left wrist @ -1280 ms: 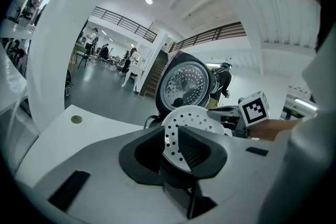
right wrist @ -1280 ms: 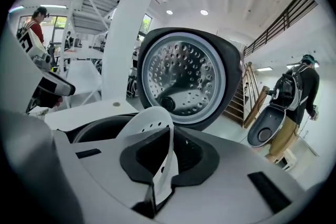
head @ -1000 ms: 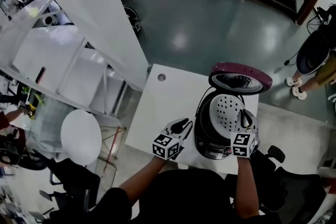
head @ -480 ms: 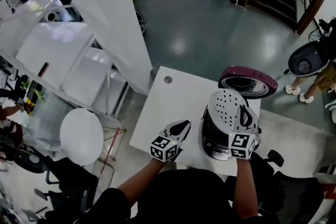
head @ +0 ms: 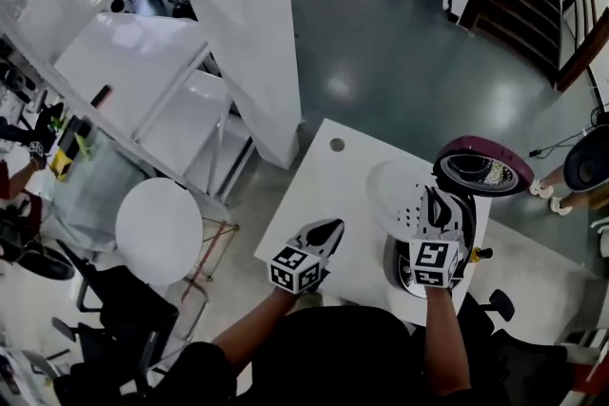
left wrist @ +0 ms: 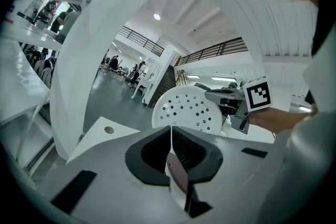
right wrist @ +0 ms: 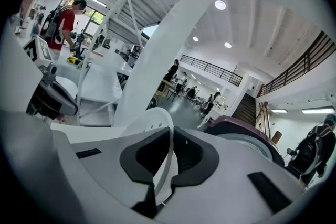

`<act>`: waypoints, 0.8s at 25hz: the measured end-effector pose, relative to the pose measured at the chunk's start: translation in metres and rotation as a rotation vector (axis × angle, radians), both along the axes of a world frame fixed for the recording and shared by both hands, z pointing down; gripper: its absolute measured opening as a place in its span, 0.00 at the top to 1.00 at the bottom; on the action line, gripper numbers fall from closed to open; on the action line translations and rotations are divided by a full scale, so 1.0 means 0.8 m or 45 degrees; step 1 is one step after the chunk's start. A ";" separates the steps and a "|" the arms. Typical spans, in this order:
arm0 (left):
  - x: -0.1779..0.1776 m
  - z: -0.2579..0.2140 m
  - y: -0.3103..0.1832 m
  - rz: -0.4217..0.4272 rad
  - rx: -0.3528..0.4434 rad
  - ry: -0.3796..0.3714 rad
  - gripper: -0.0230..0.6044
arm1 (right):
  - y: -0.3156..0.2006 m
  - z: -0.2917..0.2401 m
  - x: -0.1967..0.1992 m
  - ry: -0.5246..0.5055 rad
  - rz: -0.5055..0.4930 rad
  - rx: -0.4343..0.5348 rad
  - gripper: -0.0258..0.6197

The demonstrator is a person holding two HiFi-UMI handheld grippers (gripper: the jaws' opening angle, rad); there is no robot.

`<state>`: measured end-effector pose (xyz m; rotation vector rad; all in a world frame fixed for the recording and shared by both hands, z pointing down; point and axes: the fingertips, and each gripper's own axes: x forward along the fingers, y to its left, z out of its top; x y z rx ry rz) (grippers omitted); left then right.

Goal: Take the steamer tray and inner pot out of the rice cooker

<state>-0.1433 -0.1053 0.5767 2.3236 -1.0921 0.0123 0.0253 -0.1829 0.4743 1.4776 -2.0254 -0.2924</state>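
My right gripper [head: 439,202] is shut on the rim of the white perforated steamer tray [head: 403,193], which hangs tilted above and left of the dark rice cooker [head: 403,267]. In the right gripper view the tray's rim [right wrist: 166,140] is clamped between the jaws. The maroon lid [head: 485,164] stands open behind. I cannot make out the inner pot behind the tray and gripper. My left gripper [head: 328,229] hovers over the table left of the cooker; its jaws [left wrist: 170,136] have just been closing and are shut on nothing. It faces the tray [left wrist: 185,109].
The white table [head: 319,190] has a cable hole [head: 337,145] at its far corner. A round white stool [head: 159,231] and white shelving [head: 143,81] stand to the left. A black chair [head: 495,304] is behind me on the right.
The right gripper lifted the steamer tray out of the cooker and carried it up and to the left. The left gripper shifted a little over the table.
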 end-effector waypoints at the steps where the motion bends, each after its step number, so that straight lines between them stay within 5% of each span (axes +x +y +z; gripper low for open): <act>1: -0.010 0.000 0.002 -0.018 0.001 0.001 0.95 | -0.002 0.006 -0.014 0.004 -0.024 -0.008 0.94; 10: -0.127 0.007 0.020 -0.150 -0.001 -0.017 0.95 | -0.014 0.102 -0.151 -0.050 -0.181 -0.197 0.94; 20: -0.197 0.029 0.028 -0.197 -0.055 -0.048 0.95 | -0.040 0.231 -0.201 -0.241 -0.104 -0.470 0.94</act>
